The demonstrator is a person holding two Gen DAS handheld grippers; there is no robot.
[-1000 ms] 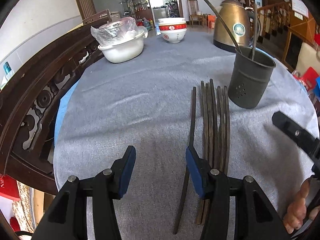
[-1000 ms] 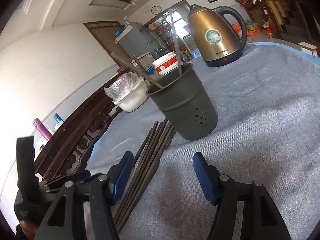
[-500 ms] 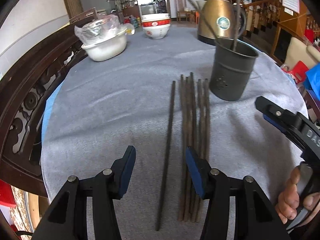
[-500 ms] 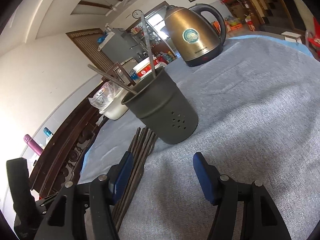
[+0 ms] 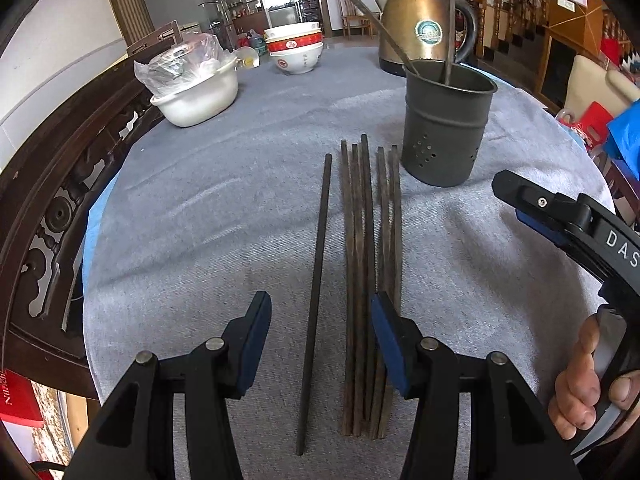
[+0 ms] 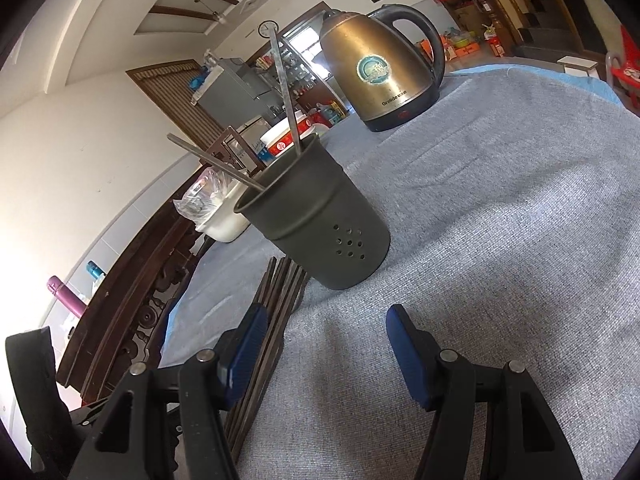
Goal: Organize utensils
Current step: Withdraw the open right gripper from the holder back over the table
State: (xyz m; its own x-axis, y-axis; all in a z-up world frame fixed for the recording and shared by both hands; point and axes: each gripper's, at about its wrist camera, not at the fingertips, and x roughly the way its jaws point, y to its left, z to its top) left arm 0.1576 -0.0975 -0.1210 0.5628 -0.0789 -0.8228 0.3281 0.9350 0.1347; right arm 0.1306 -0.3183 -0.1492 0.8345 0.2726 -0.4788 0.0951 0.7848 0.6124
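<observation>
Several dark wooden chopsticks lie side by side on the grey cloth, with one single chopstick apart on their left. A dark metal holder stands behind them with two chopsticks in it; it also shows in the right wrist view. My left gripper is open, its jaws straddling the single chopstick above the near ends. My right gripper is open and empty over the cloth, right of the chopsticks, in front of the holder.
A brass kettle stands behind the holder. A white basin with a plastic bag and stacked red-and-white bowls sit at the far left. A carved wooden chair back borders the table's left edge.
My left gripper has shifted right, so the single chopstick now lies between its jaws. My right gripper has swung right, and the holder now sits left of centre in its view.
</observation>
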